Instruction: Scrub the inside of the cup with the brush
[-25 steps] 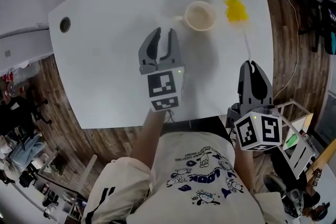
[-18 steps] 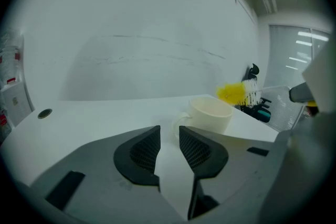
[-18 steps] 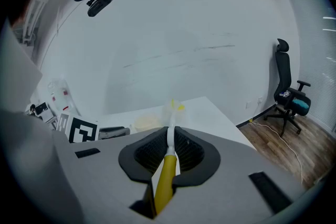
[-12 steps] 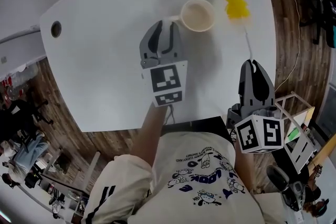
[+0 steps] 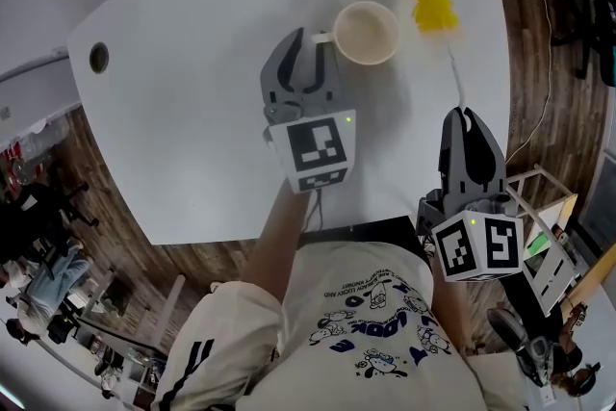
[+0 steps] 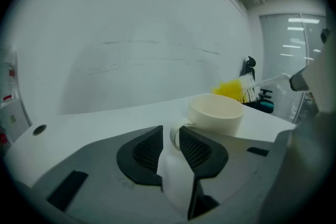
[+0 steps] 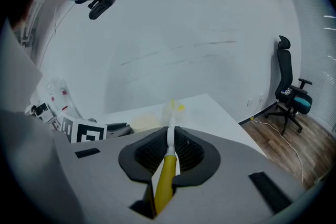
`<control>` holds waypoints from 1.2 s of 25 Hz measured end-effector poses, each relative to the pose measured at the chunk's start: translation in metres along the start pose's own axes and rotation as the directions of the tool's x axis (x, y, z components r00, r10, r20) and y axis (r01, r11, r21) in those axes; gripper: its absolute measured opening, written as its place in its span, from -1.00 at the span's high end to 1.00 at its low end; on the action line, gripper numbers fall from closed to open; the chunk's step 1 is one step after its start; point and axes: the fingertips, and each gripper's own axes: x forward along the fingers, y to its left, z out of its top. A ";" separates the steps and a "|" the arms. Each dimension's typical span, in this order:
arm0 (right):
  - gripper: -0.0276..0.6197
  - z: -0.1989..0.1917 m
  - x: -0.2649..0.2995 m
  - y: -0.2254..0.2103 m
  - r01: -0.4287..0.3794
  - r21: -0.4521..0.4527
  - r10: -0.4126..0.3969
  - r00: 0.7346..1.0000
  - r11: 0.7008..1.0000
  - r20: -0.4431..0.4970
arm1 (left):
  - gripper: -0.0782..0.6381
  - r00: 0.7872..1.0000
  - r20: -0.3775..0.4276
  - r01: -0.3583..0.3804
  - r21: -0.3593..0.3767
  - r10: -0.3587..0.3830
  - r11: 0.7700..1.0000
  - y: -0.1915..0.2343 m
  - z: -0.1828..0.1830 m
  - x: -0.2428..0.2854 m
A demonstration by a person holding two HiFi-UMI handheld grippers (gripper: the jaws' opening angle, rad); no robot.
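A cream cup [image 5: 366, 32] stands upright on the white table [image 5: 192, 111], its handle [image 5: 323, 38] turned toward my left gripper [image 5: 308, 39]. In the left gripper view the cup [image 6: 216, 114] is just ahead, and its handle [image 6: 175, 134] sits between the tips of the left gripper [image 6: 170, 134]. The jaws are narrowly open, with a slim gap on the left side. My right gripper [image 5: 466, 116] is shut on the brush's thin handle [image 5: 455, 77], whose yellow head [image 5: 433, 7] lies right of the cup. The right gripper [image 7: 169, 136] clamps the handle [image 7: 165, 176].
A round cable hole [image 5: 98, 58] sits near the table's far left corner. The right table edge runs close beside the right gripper, with wood floor [image 5: 539, 91] beyond. A black office chair [image 7: 289, 86] stands by the wall. A white rack [image 5: 549, 255] is at lower right.
The left gripper has moved forward toward the cup until its tips reach the handle. The right gripper and brush have held still.
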 end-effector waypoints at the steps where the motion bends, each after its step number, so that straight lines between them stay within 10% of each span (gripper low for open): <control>1: 0.77 0.000 0.001 0.001 0.000 0.000 0.000 1.000 1.000 -0.001 | 0.51 1.000 0.003 -0.002 0.005 0.002 1.000 0.001 0.001 0.000; 30: 0.77 -0.003 0.003 0.019 -0.014 -0.010 0.014 1.000 1.000 -0.015 | 0.68 0.995 0.047 -0.087 -0.009 0.088 0.996 0.032 0.005 -0.009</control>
